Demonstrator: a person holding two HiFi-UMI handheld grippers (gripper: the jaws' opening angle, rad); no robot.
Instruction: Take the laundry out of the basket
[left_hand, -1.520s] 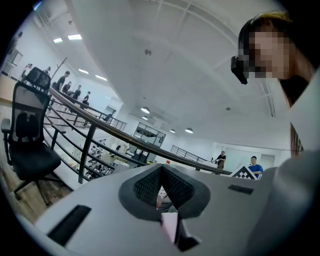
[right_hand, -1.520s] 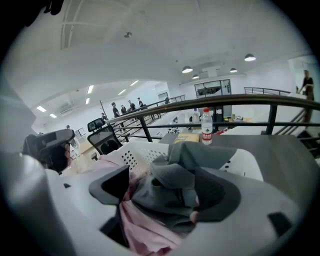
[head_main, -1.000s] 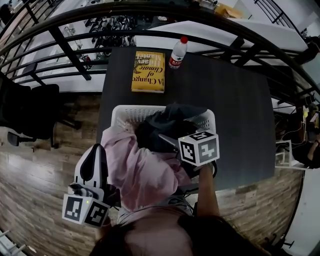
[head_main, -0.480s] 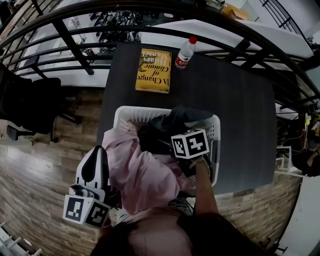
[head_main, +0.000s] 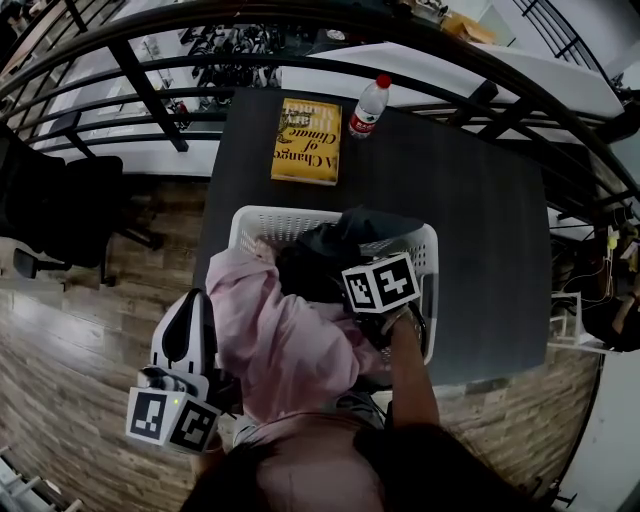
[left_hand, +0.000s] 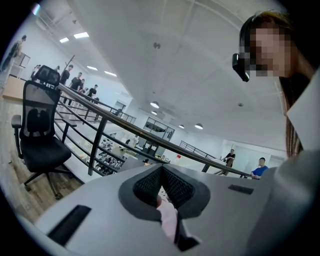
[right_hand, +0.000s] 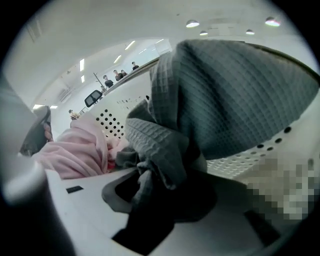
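Grey laundry (right_hand: 225, 100) is getting clamped in the right gripper's (right_hand: 150, 200) just-closing jaws, needing a deep bite before lifting, left gripper (left_hand: 164, 192) gripping pink cloth (left_hand: 169, 220).

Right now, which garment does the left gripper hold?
The pink garment, pinched in the left gripper; the grey garment lies in the basket.

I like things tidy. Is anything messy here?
The pink garment spills over the white basket's near rim and hangs past the table edge, pinched in the left tool. A grey garment droops over the far rim. Nothing else stands out.
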